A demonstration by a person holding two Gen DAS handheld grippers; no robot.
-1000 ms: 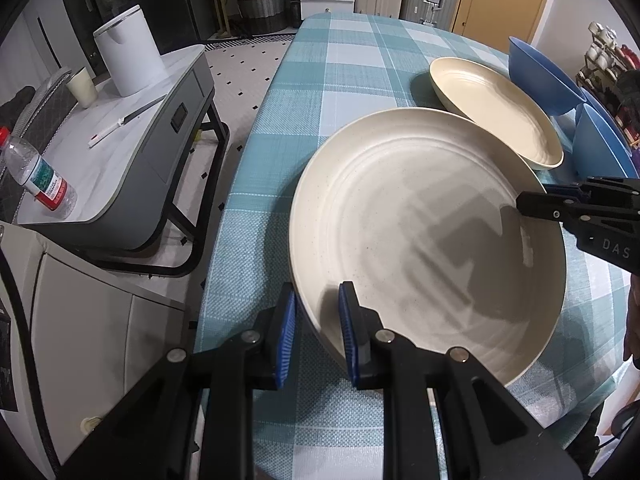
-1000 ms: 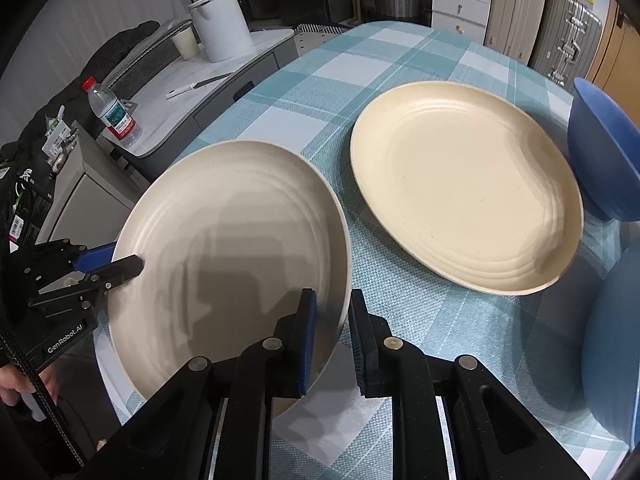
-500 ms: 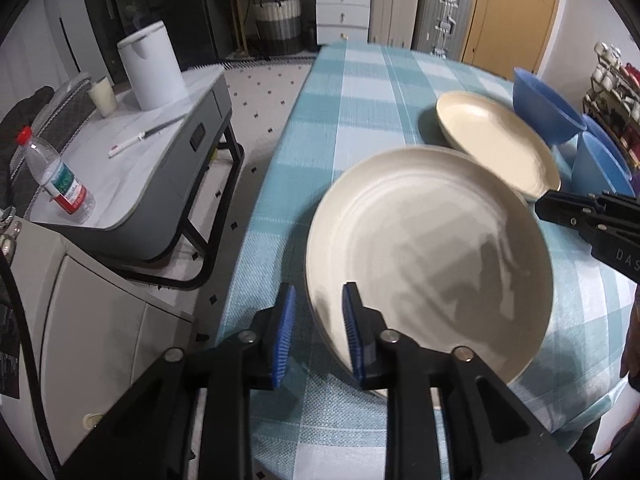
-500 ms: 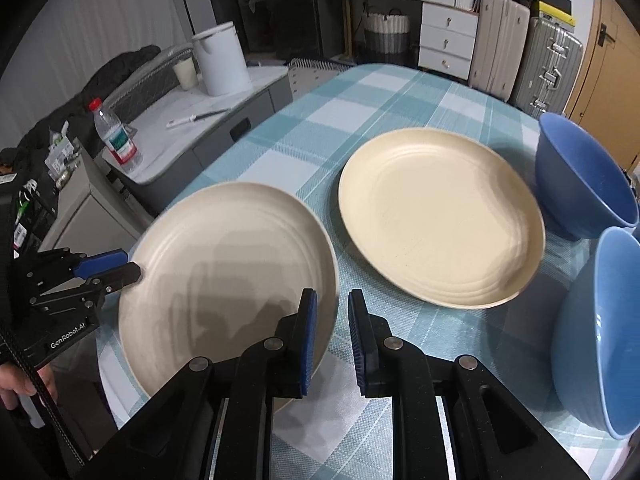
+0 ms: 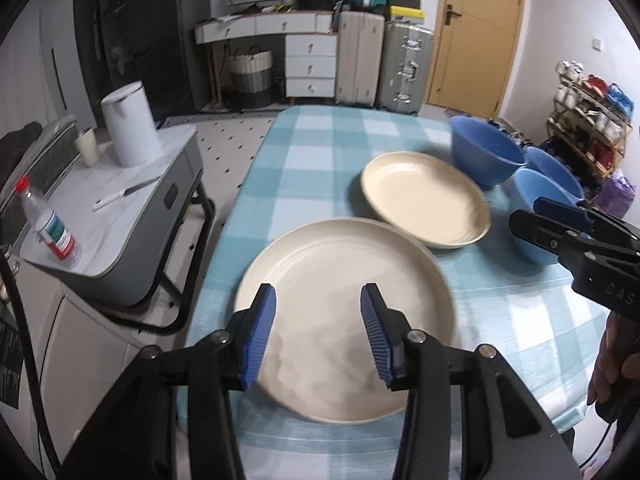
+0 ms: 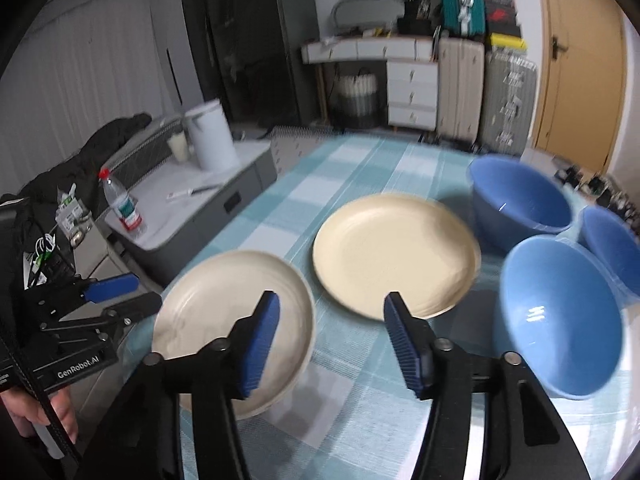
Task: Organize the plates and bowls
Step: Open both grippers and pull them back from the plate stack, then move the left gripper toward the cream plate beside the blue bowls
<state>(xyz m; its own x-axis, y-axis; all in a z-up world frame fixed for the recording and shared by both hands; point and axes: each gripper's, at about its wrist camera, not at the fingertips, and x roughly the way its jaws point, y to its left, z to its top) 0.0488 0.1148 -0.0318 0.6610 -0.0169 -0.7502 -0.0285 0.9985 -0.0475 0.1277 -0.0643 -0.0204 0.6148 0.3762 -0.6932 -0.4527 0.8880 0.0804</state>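
Both grippers [image 5: 318, 334] [image 6: 330, 340] released, lifted; plate [image 5: 344, 276] near table edge [image 5: 224, 240].

"GenRobot.AI" stands on the left tongs [image 6: 120, 300]; "DAS" on the right tongs [image 5: 560, 224].

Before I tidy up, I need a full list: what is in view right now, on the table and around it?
Plates: two, cream; near plate by the table edge, far plate beyond it.
Bowls: three, blue; near bowl, far bowl, third bowl at the right.
Tablecloth: one, teal-and-white check.
Side cabinet: one, grey, left of table.
Kettle: one, white, on cabinet.
Cup: one, cream, beside kettle.
Water bottle: one, red cap, on cabinet.
Suitcases: two, against the back wall.
Left tongs: open, empty.
Right tongs: open, empty.
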